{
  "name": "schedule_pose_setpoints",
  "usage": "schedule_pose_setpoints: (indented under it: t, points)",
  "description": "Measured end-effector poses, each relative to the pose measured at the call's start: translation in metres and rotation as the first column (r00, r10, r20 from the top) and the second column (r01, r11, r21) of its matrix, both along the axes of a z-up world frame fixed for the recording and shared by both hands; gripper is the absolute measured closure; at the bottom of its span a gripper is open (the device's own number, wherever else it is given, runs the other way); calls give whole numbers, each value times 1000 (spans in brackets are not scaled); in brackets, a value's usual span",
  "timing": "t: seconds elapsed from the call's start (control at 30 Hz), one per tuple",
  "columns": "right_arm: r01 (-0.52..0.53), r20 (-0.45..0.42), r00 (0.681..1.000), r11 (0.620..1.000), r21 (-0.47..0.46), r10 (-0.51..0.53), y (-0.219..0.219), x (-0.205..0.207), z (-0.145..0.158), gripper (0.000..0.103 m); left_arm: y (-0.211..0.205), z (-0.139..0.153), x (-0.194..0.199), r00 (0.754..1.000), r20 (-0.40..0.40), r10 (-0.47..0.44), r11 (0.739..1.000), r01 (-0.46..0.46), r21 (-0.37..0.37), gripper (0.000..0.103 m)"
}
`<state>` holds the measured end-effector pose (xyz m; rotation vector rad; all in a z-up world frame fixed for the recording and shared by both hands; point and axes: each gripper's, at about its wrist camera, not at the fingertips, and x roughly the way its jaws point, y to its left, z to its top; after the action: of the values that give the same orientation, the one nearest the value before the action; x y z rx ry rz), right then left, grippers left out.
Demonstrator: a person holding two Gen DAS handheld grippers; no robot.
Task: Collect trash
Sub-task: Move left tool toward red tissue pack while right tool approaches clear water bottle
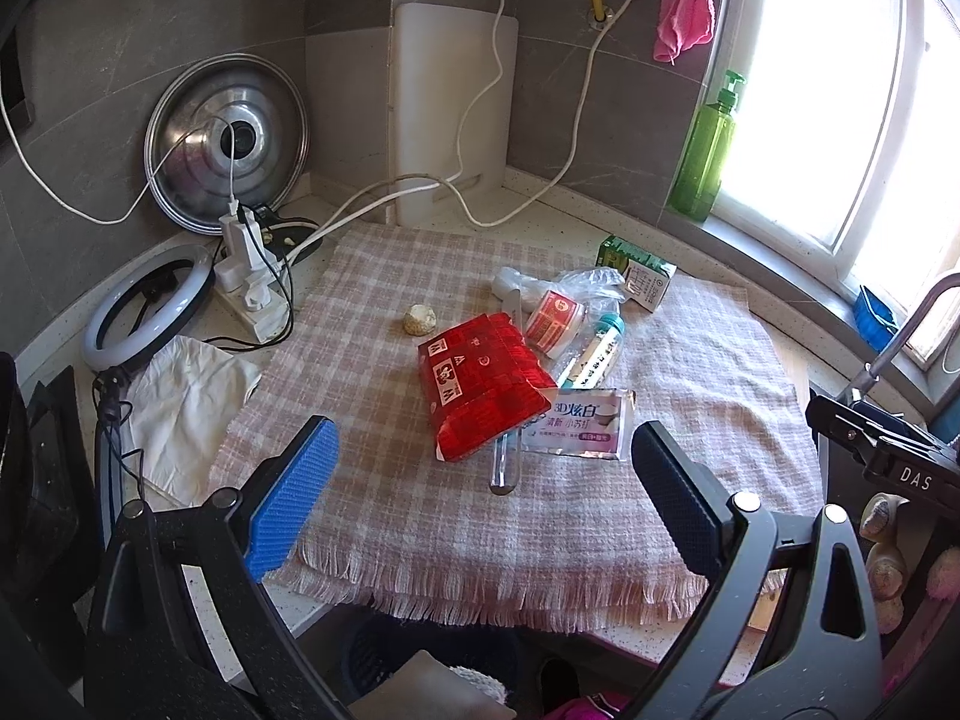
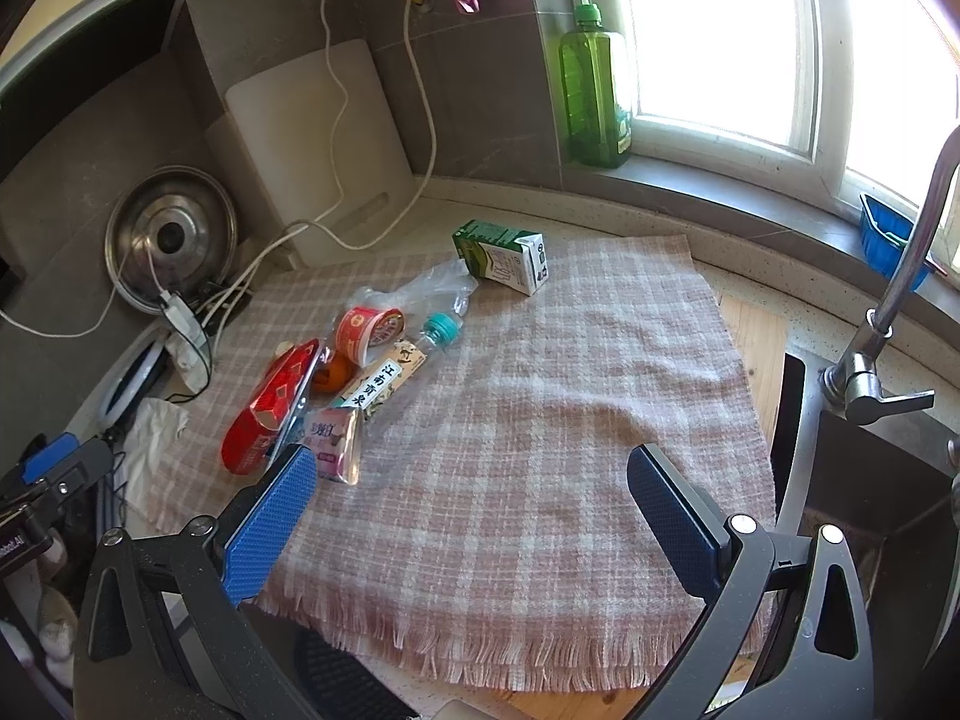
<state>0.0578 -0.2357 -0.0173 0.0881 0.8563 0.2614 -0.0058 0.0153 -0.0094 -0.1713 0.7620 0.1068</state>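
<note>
1. The left gripper (image 1: 486,486) hangs over the near edge of a pink checked cloth (image 1: 420,516). Its jaws are spread wide and hold nothing.
2. The right gripper (image 2: 474,522) hangs over the same cloth (image 2: 540,420), more to the right side. Its jaws are wide apart too, with nothing between them.
3. The trash lies in a heap on the cloth.
4. A red bag (image 1: 480,384) lies in the middle of the heap. In the right view, the bag (image 2: 270,408) is at the left edge of the cloth.
5. A small pink pack (image 1: 579,423) lies just right of the bag, touching it.
6. A clear bottle (image 1: 591,354) with a teal cap lies on its side behind the pack. In the right view the bottle (image 2: 402,372) points its cap toward the wall.
7. A red and white cup (image 1: 555,318) lies tipped over beside the bottle.
8. A green and white carton (image 1: 636,270) lies on its side at the far edge of the cloth, a little apart from the heap. The right view shows the carton (image 2: 504,255) too.
9. A small brown lump (image 1: 420,321) sits alone, left of the bag.
10. A clear tube (image 1: 501,468) pokes out from under the bag toward the grippers.
11. A green soap bottle (image 2: 594,84) stands on the window sill.
12. A tap (image 2: 888,312) stands at the right by the sink.
</note>
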Motion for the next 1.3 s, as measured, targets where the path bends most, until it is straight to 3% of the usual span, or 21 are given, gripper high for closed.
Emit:
schedule_pose_setpoints:
  t: [0.27, 0.47, 0.7, 0.8, 1.1, 1.3]
  points:
    - [8, 6, 1000, 998, 59, -8, -8, 8, -8, 1, 27, -14, 9, 999, -33, 40, 999, -41, -24, 3]
    - [-45, -29, 998, 996, 72, 47, -2, 20, -17, 1, 49, -26, 19, 994, -77, 81, 995, -85, -50, 4]
    - [-147, -57, 987, 987, 66, 151, 15, 33, -26, 1, 63, -40, 43, 990, -124, 66, 995, -75, -69, 12]
    - [-179, -67, 981, 982, 51, 182, 21, 41, -29, 2, 69, -47, 58, 987, -149, 66, 994, -79, -81, 19]
    - [-178, -196, 961, 979, 98, 195, 27, 89, -49, 12, 73, -62, 112, 967, -254, -4, 980, -47, -195, 22]
    - [-164, -286, 937, 976, 144, 200, 43, 127, -65, 14, 56, -69, 153, 941, -333, -58, 977, -16, -215, 19]
